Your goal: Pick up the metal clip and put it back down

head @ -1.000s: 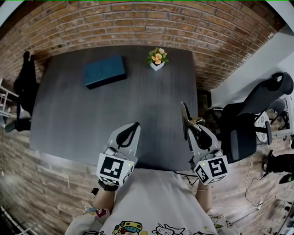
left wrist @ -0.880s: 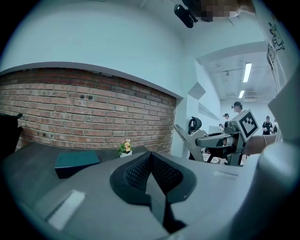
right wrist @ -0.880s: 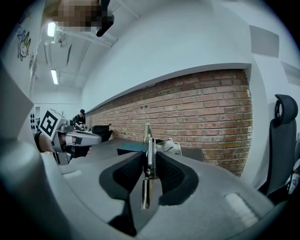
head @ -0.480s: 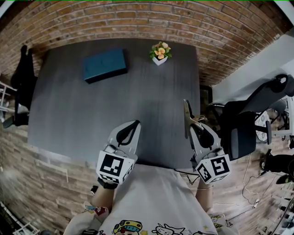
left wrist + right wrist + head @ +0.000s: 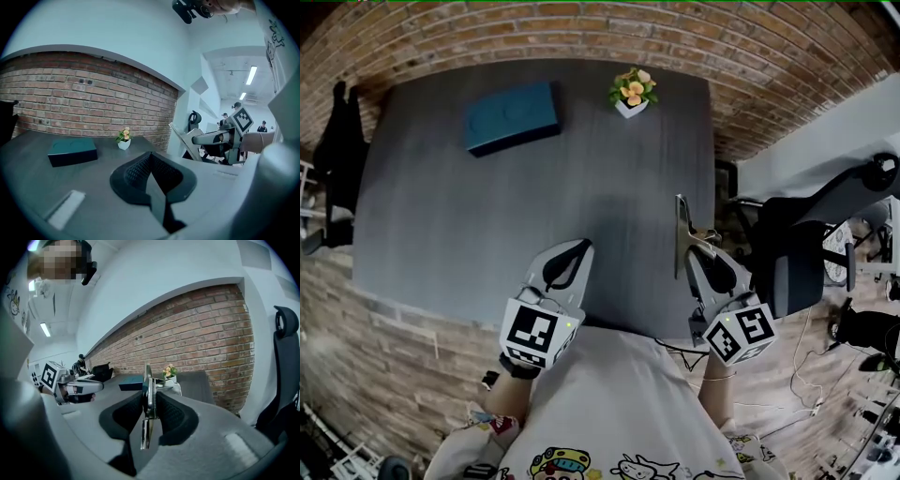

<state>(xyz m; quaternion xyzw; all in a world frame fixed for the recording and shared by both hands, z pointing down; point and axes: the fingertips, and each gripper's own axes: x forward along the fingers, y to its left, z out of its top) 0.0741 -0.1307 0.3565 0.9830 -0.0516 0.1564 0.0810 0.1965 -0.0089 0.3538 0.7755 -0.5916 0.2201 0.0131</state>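
Head view: the left tool [image 5: 579, 249] lies over the near edge of the dark bench [image 5: 469, 234], with the marker cube at its back end close to the person's shirt. Left gripper view shows its jaws pressed together with nothing between them. Far ahead of its tips, slightly to their left, a blue box [image 5: 512, 114] lies flat on the bench near the brick wall [image 5: 581, 33]. Ahead and to the right of those tips, a small white pot of flowers [image 5: 631, 92] stands at the bench's far edge.

The right tool [image 5: 697, 265] is level with the left one and well apart from it, over the bench's near right corner. Right gripper view shows its jaws partly apart and clamped on the metal clip [image 5: 148, 394], which stands on edge between the pads and sticks out past the tips. Whether the clip touches the bench cannot be told. Just right of this tool, off the bench, is a dark office chair [image 5: 802, 262].
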